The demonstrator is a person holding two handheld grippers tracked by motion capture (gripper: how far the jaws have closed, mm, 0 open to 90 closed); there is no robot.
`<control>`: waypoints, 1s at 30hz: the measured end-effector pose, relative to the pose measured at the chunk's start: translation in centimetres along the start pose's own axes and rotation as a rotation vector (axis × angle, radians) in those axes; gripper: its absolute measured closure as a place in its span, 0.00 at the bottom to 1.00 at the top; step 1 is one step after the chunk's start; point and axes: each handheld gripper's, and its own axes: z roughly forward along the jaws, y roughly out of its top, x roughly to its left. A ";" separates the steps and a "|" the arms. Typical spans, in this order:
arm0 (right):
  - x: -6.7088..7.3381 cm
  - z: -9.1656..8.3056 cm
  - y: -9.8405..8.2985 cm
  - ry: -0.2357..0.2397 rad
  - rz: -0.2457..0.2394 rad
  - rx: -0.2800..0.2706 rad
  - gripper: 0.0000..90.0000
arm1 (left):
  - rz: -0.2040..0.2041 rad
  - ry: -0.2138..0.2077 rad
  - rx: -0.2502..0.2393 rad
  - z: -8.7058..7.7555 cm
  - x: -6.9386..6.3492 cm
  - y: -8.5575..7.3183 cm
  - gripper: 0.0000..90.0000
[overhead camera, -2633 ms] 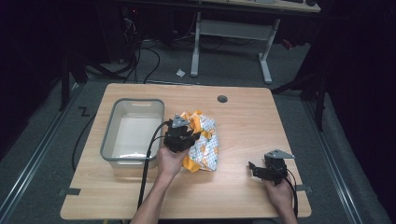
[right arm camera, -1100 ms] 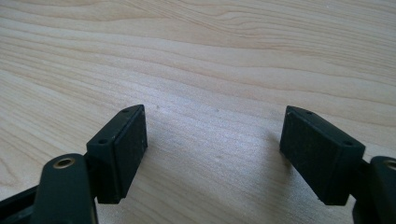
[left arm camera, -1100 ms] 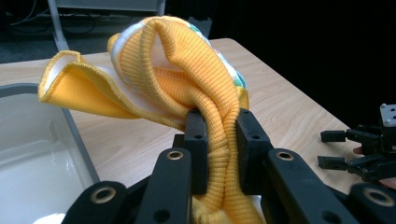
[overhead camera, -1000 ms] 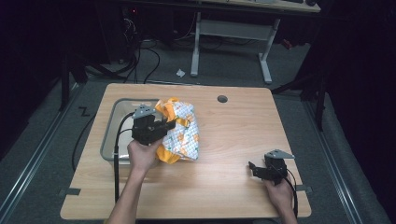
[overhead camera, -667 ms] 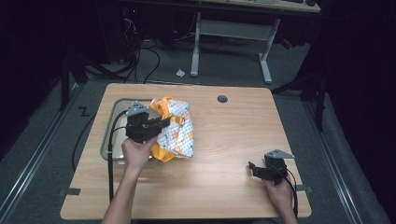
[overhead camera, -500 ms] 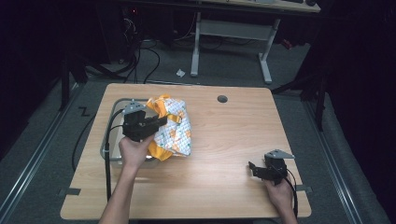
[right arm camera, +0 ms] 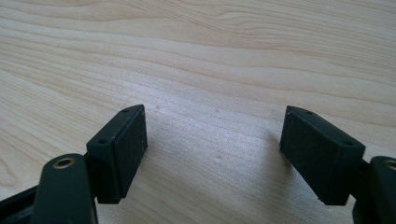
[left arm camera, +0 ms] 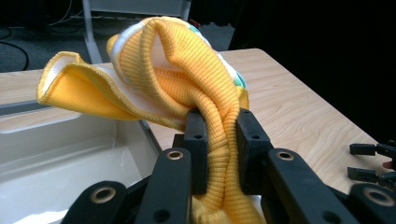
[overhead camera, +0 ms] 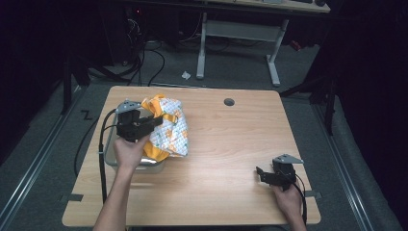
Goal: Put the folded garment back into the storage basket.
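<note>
The left gripper view shows what the high view cannot: the left gripper (left arm camera: 218,154) clenched on a ribbed yellow cuff of the garment (left arm camera: 187,74), whose folds rise toward the top centre above the white tub (left arm camera: 70,163) at lower left. In the high view the garment (overhead camera: 168,130), yellow with a white patterned body, hangs bunched at centre left over the tub's right edge. The right gripper (right arm camera: 212,154) rests released, jaws wide above bare table (right arm camera: 210,56), at the high view's lower right.

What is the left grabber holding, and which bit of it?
The left gripper holds the yellow cloth garment, its jaws pinching a ribbed yellow band.
</note>
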 end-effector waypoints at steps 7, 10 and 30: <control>0.0 0.0 0.0 0.000 0.000 0.000 0.26 | -0.010 0.016 0.014 -0.2 0.9 0.0 0.86; 0.0 0.0 0.0 0.000 0.000 0.000 0.26 | -0.020 0.019 0.021 -0.2 1.3 -0.1 0.86; 0.0 0.0 0.0 0.000 0.001 0.000 0.26 | -0.065 0.065 0.063 -0.6 3.9 -0.5 0.86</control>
